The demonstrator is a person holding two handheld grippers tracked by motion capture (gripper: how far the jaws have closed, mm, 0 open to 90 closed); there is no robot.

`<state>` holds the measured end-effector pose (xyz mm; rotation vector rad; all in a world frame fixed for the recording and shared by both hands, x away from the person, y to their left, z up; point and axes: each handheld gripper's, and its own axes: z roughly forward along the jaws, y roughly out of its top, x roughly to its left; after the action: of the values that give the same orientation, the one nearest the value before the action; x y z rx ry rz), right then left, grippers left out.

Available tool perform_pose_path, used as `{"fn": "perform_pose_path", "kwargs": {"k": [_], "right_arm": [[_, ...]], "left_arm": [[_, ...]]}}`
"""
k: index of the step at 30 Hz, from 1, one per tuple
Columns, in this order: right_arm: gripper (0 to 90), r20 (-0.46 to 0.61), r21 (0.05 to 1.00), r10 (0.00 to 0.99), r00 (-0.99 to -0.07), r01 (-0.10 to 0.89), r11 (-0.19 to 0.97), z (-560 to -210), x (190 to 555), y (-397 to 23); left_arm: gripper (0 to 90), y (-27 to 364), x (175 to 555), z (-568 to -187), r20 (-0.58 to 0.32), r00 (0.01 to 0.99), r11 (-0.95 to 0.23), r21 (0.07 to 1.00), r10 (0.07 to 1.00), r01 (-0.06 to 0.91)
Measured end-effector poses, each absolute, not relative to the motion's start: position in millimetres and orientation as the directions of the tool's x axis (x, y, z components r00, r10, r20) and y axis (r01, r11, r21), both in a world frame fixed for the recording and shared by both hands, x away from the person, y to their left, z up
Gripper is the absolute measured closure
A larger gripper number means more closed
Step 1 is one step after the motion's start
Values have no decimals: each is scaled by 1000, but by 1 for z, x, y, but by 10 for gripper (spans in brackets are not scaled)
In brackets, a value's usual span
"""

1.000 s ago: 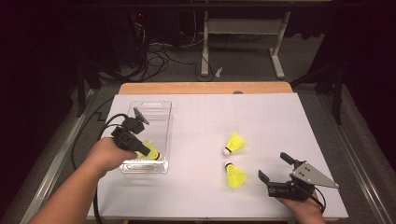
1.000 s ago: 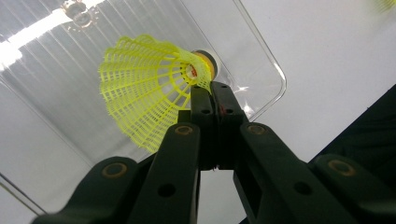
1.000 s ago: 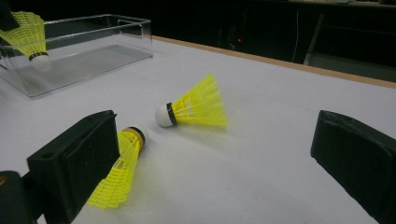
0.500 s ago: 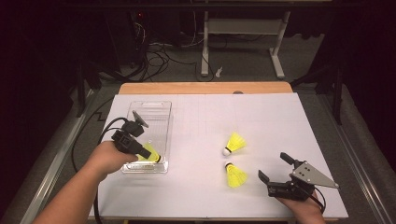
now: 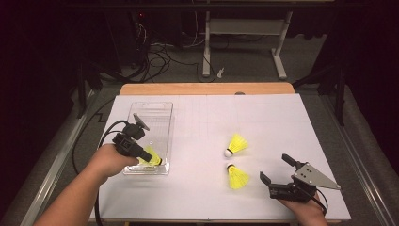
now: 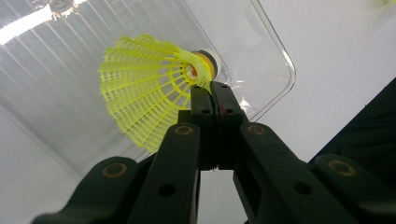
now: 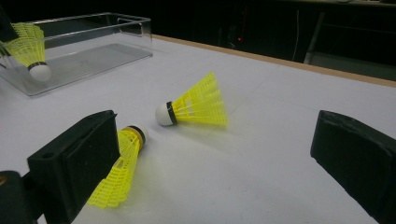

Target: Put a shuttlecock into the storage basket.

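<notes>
Pinching a yellow shuttlecock (image 6: 140,93) by its skirt, the left gripper (image 5: 157,161) holds it over the clear tray (image 5: 162,109). Two more shuttlecocks (image 5: 236,143) (image 5: 237,177) lie just beyond the right gripper (image 5: 278,170), jaws wide and empty.

table (image 5: 263,113), white cover | on it: 1 clear tray (image 5: 162,109), 2 yellow shuttlecocks (image 5: 236,144) lying loose

Table (image 5: 263,122) brightly lit from above, surroundings dark; glare streak on clear tray (image 6: 42,18); near gripper soft.
</notes>
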<state>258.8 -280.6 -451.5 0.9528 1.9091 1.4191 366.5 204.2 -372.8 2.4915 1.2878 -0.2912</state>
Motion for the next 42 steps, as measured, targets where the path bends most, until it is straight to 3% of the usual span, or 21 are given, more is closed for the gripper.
{"fn": "perform_pose_path", "kwargs": {"k": [17,21,25,42], "right_arm": [[19,-28,960,812,-584,212,185,-452,259,-280],[19,-30,960,811,-584,211,187,-452,259,-280],[19,-28,959,812,-583,212,186,-452,259,-280],[18,-29,959,812,-583,213,187,-453,259,-279]], "left_arm": [[896,211,365,-380,-340,572,-545,179,747,819],[895,217,368,-384,-335,601,-564,212,725,798],[889,219,367,-385,-347,559,-533,175,754,828],[875,221,365,-386,-322,544,-531,133,775,837]]}}
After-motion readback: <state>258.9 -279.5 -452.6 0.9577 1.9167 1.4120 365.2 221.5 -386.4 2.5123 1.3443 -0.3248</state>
